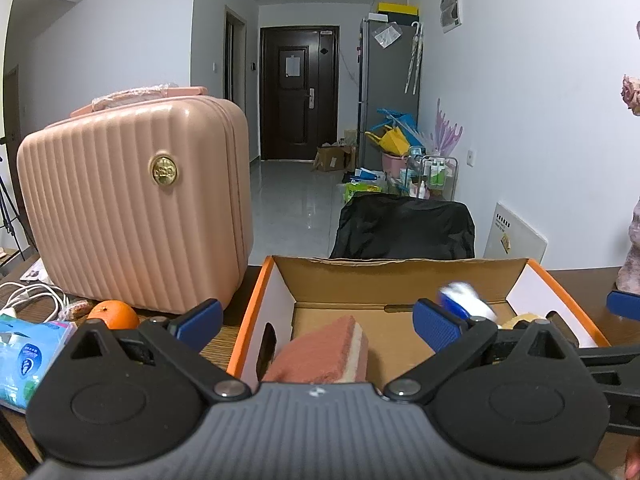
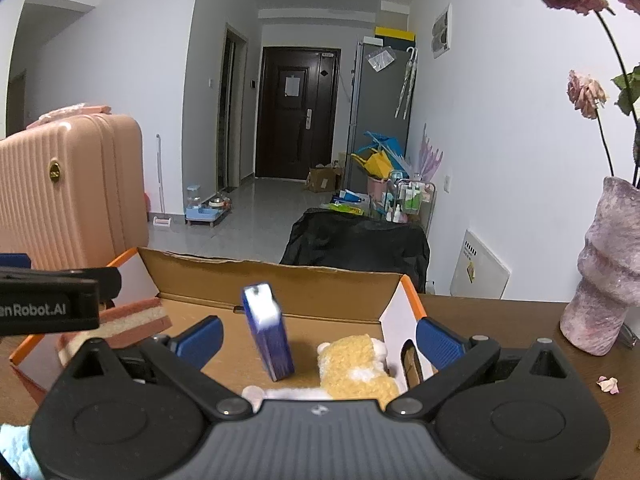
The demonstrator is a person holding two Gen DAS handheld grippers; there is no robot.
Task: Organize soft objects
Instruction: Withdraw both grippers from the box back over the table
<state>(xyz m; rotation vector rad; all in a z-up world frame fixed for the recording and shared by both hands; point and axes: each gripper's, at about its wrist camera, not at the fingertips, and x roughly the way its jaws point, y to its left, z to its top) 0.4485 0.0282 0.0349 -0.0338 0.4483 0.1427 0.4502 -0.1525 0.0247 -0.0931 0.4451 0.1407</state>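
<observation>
Jaws wide, sponge (image 1: 324, 354) loose between.

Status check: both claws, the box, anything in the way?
Left claw open, empty. Right claw open, empty. Sponge, blue pack, plush toy in cardboard box. Nothing blocking.

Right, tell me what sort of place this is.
Most likely a lived-in apartment: a tiled hallway ends at a dark entrance door, a grey refrigerator stands against the wall, and a pet water dispenser sits on the floor.

Left gripper (image 1: 318, 324), right gripper (image 2: 319, 340): fingers wide apart.
</observation>
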